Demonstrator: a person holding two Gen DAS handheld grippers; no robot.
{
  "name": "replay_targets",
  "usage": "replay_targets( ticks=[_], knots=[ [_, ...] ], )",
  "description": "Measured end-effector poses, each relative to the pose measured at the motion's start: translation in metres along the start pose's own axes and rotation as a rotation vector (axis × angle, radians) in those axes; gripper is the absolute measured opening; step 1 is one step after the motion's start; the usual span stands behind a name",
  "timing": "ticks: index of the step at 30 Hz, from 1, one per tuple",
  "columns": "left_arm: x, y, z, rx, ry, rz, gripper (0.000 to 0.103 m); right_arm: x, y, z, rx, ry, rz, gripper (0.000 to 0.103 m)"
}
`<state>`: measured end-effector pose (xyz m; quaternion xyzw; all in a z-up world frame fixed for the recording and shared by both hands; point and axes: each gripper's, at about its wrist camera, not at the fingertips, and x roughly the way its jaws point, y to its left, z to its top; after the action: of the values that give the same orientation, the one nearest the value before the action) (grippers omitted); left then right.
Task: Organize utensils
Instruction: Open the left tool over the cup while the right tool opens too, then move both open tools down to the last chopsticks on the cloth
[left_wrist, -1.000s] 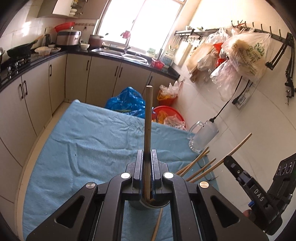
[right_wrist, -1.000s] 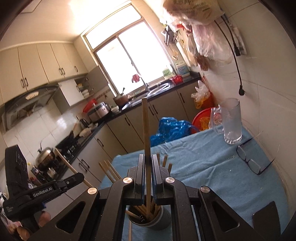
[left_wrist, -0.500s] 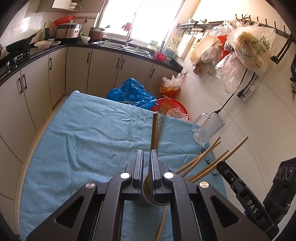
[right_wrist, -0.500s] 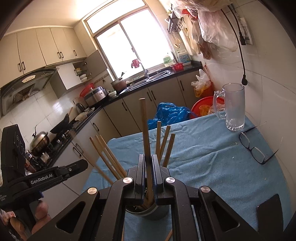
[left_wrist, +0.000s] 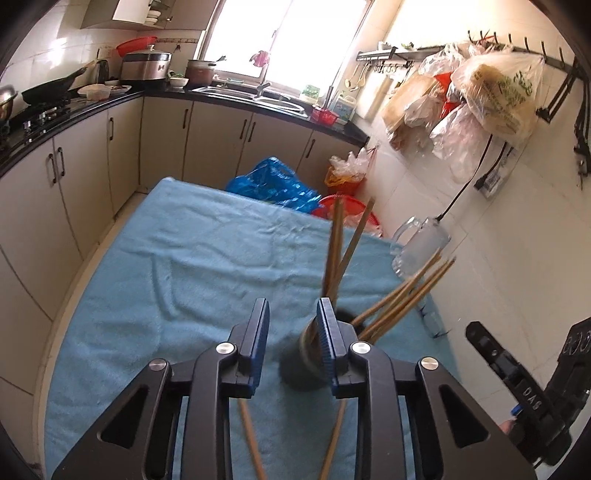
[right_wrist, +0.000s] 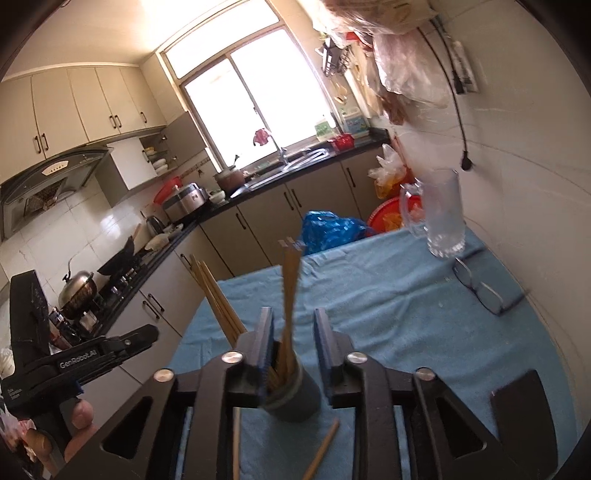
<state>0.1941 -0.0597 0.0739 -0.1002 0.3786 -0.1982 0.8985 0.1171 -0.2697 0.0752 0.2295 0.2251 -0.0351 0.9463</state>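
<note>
both grippers are hanging over the same little dark holder cup (left_wrist: 308, 363) on the table. the left gripper (left_wrist: 291, 334) has its jaws parting, blue pads standing apart with nothing pinched between them, just blue cloth and the cup's rim showing in the gap. the right gripper (right_wrist: 293, 341) is the same story, jaws opening, and a couple of chopsticks rise up through the gap without either pad pressing on them as far as i can see.

the chopsticks (left_wrist: 338, 251) are standing in the cup, two leaning nearly upright and a bunch more (left_wrist: 406, 295) fanned out toward the wall side. from the right wrist view that fanned bunch (right_wrist: 218, 301) tilts toward the stove side instead. two loose chopsticks (left_wrist: 251, 439) are lying flat on the cloth right by the cup, under the gripper bodies.

the table is covered with a light blue towel (left_wrist: 177, 266). further out near the wall sits a clear glass mug (right_wrist: 441, 218), and a pair of glasses (right_wrist: 480, 290) lies just beside it. past the table edge there's a blue plastic bag (left_wrist: 273, 184) on the floor and a red basin (right_wrist: 386, 218) next to it.
</note>
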Motion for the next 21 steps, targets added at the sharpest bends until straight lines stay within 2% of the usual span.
replay_targets(
  ticks=[4, 12, 15, 17, 21],
  knots=[
    [0.001, 0.016, -0.037, 0.003, 0.044, 0.028, 0.030, -0.001, -0.013, -0.028, 0.016, 0.072, -0.013, 0.031],
    [0.018, 0.053, -0.126, 0.005, 0.128, 0.180, 0.030, 0.020, -0.044, -0.103, 0.070, 0.237, -0.071, 0.031],
    [0.024, 0.067, -0.144, -0.024, 0.137, 0.191, 0.030, 0.026, -0.050, -0.123, 0.108, 0.279, -0.062, 0.031],
    [0.026, 0.073, -0.151, -0.028, 0.129, 0.219, 0.030, 0.028, -0.051, -0.130, 0.108, 0.280, -0.065, 0.031],
    [0.026, 0.073, -0.158, -0.006, 0.099, 0.225, 0.030, 0.032, -0.050, -0.141, 0.101, 0.275, -0.091, 0.031]
  ],
)
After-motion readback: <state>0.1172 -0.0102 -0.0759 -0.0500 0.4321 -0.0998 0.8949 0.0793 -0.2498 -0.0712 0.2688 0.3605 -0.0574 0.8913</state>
